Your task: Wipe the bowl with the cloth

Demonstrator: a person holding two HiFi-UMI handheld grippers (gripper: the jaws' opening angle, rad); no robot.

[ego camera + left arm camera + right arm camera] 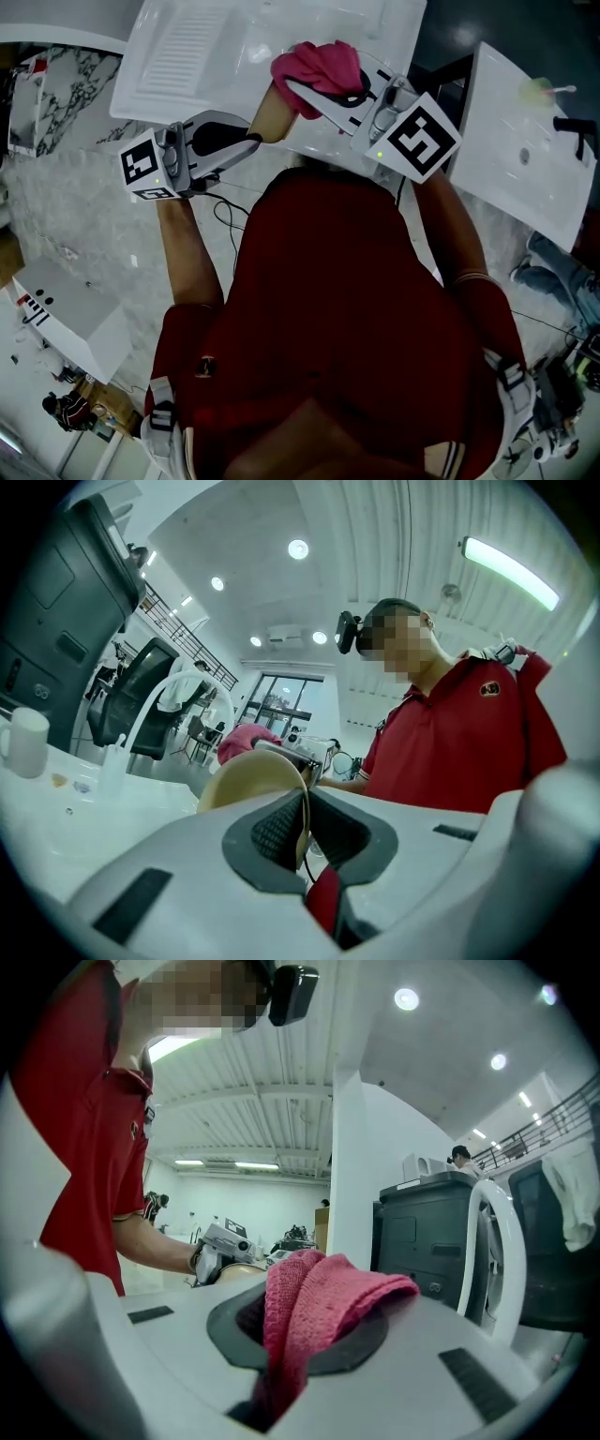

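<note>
A tan bowl (267,114) is held on edge above the white sink unit (187,56), and my left gripper (251,139) is shut on its rim. In the left gripper view the bowl (248,780) rises just beyond the closed jaws (302,832). My right gripper (314,94) is shut on a bunched pink cloth (319,67), which sits against the bowl's upper right side. The cloth (319,1307) fills the right gripper's jaws (291,1335) in the right gripper view, and the bowl (246,1269) shows small behind it. The bowl's inside is hidden.
The sink unit has a ribbed drainboard (183,47) and a curved white faucet (178,682). A white mug (25,742) stands on the counter by a dark machine (56,602). A second white table (525,150) lies to the right, and a white box (70,314) to the lower left.
</note>
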